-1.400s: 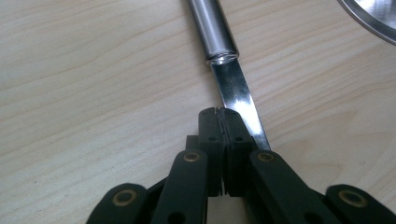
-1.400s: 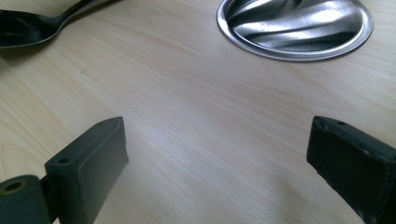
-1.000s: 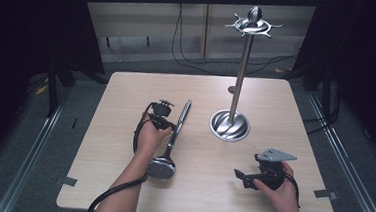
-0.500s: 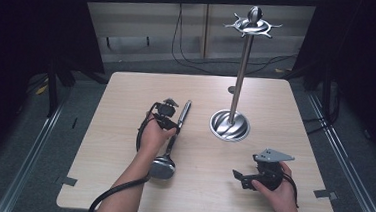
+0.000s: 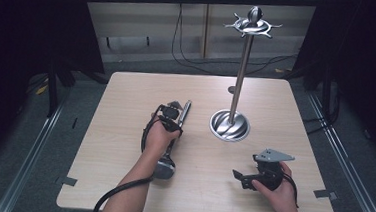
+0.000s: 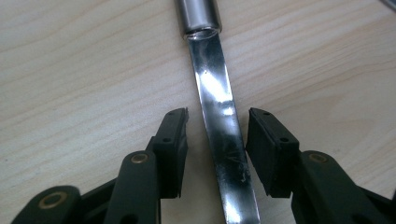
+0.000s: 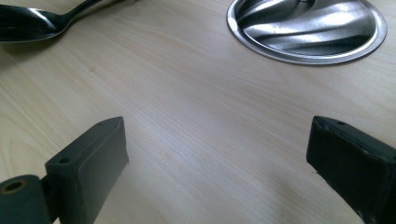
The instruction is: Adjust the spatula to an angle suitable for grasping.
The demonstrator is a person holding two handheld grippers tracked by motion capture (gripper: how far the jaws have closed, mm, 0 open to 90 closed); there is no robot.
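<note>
A steel ladle [image 5: 164, 167] lies on the wooden table [image 5: 126, 96], its bowl toward the front and its handle [image 6: 219, 121] pointing away. My left gripper [image 5: 171, 115] is lowered over the handle. Its two jaws straddle the flat shaft with narrow gaps on either side, so my left gripper [image 6: 217, 128] stands open. Right of it rises a tall steel hook stand [image 5: 241, 64] on a round base [image 7: 306, 28]. My right gripper [image 5: 239, 178] rests near the front right, wide open over bare wood [image 7: 217, 140]. The ladle's bowl [image 7: 23, 23] lies beyond it.
The stand's hooked crown [image 5: 252, 25] is high above the table's far right. Cables trail from both grippers over the front edge. Dark floor and metal rails surround the table.
My left gripper has shifted slightly right and settled around the ladle's handle. The right gripper has barely moved.
</note>
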